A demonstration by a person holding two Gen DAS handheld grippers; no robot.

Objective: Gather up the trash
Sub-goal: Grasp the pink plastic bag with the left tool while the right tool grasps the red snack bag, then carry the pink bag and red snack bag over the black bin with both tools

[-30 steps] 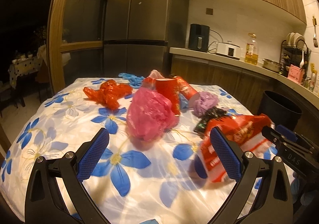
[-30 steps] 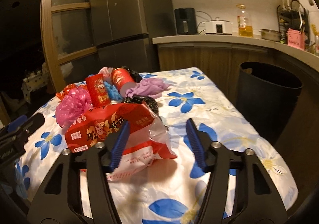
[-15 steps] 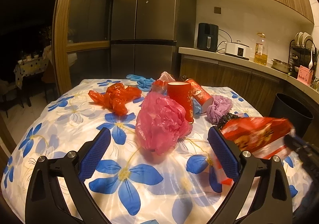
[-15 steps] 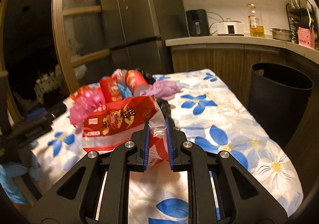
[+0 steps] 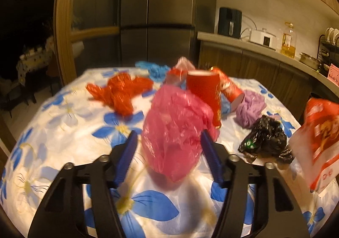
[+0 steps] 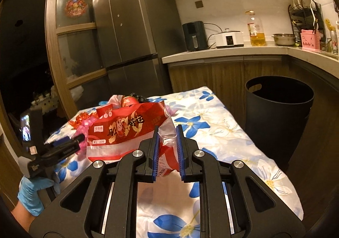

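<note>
Red bag (image 6: 125, 130) now lifted off desk (image 6: 224, 132), pinched in closed right gripper (image 6: 166, 149); bin (image 6: 277, 110) next. Left gripper (image 5: 169, 151) narrowed around pink bag (image 5: 175, 130), not yet clamped.

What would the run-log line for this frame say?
left gripper: open around pink bag | right gripper: shut on red snack bag, lifted | black bin: right of table | stage: carrying

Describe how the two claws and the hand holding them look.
Both the left claw and right claw have black angular frames, silver bolts and ribbed blue pads. The person's left hand wears a light blue glove. No cables show.
</note>
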